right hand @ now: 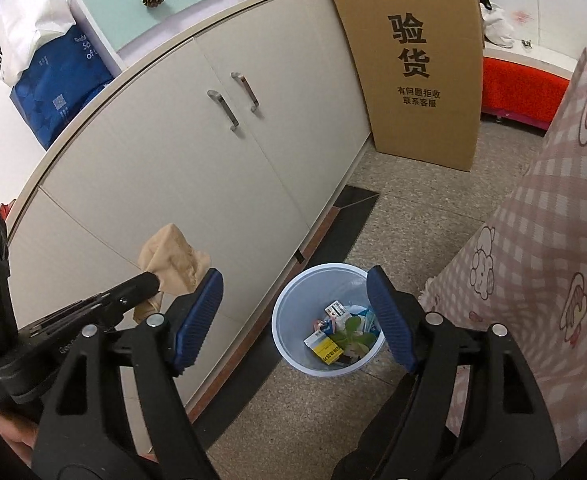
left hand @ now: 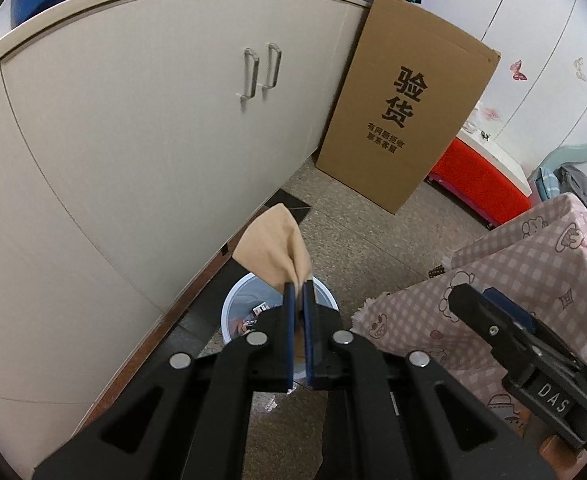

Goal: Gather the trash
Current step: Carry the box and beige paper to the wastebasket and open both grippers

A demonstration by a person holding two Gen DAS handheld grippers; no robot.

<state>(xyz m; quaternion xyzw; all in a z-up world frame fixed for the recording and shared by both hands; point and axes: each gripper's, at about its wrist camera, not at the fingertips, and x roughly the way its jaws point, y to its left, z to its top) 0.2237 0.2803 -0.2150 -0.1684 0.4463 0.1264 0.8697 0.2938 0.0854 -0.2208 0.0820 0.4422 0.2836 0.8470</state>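
While the tall cardboard box point(right hand: 417, 64) leaning by the cabinet point(right hand: 197, 168) carries bold black Chinese print, "验货" above the smaller "有问题拒收 联系客服", other writing is scarcer: a white bag point(right hand: 21, 36) on the cabinet top shows the letters "OBBY", a blue bag point(right hand: 59, 92) beneath it bears pale lettering too broken to read, and the body of the right gripper point(right hand: 295, 316) shows "DAS" in the left wrist view.

The white waste bin point(right hand: 293, 308) stands on the speckled floor point(right hand: 413, 216) in a lane between the cabinet's base and a pink checked cloth point(right hand: 541, 248) printed with cartoon figures. The lane runs clear back to the box and a red low piece point(right hand: 521, 80) beyond it. Inside the bin lie small cartons, one yellow and white, and a green scrap; their print is too small to read.

The left gripper point(left hand: 298, 292) has its blue jaws pinched tight on a tan, soft, crumpled piece of fabric point(left hand: 271, 240), which juts beyond the tips in a loose folded point. In the left wrist view it hangs above the near rim of the bin; from the right wrist view it sits up off the floor, left of the bin, against the cabinet door. The right gripper's ribbed blue jaws stand wide apart with nothing between them, the bin framed in the gap below.
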